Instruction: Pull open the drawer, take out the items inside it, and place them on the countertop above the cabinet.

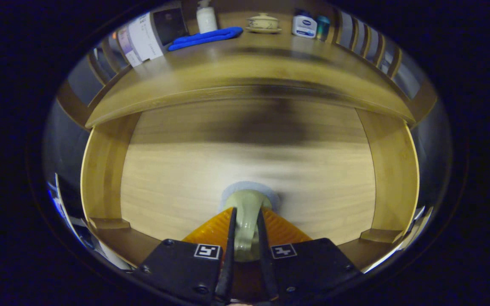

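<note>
Wooden drawer (245,170) pulled open – pale bare floor, upright side walls, pale green knob-like item (246,212) clamped between the fingers (231,238), wooden surface (245,63) above.

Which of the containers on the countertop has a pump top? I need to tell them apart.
The white bottle behind the blue cloth. The lidded bowl and blue-labelled tub have none. The tongs grip the drawer's knob.

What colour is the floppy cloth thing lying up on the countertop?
Bright blue. The cloth lies on the countertop, seen best in the gripper view.
</note>
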